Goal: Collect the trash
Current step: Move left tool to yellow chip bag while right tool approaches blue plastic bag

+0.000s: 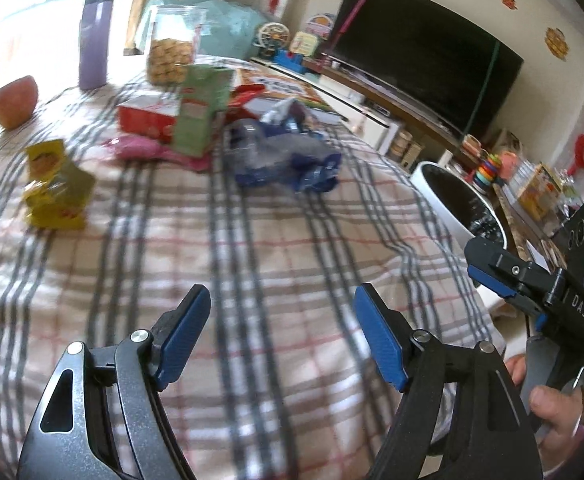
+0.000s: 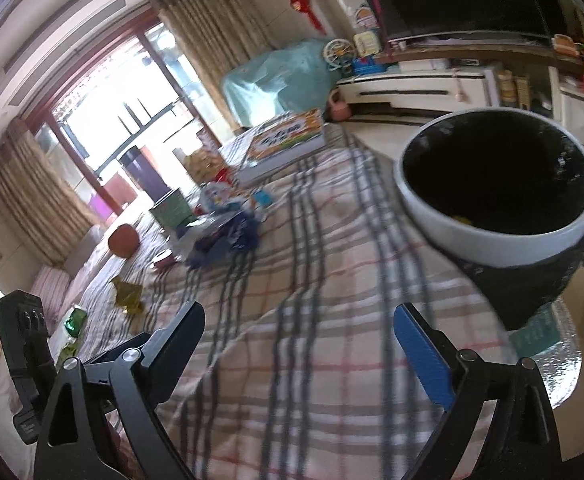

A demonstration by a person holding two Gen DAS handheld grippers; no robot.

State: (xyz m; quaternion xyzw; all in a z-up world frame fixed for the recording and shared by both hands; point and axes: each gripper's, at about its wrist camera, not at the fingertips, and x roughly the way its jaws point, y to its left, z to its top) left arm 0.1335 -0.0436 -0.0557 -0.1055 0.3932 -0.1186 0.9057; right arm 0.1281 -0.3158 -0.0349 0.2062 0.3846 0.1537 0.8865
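plaid cloth (image 1: 252,248) carries the trash: a crumpled blue wrapper (image 1: 288,156) mid-table and a yellow packet (image 1: 54,186) further left. left gripper (image 1: 282,336) and right gripper (image 2: 299,348) both gape wide, empty, likely ready to grab. white bin (image 2: 503,240) waits at the table's edge for drops.

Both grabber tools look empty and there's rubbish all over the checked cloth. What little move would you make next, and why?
Probably ease the left tool forward toward the crumpled blue wrapper. Its jaws are open and hold nothing, and that wrapper lies almost straight ahead of it on the cloth. The bin stands open beside the table, near the right tool, also open.
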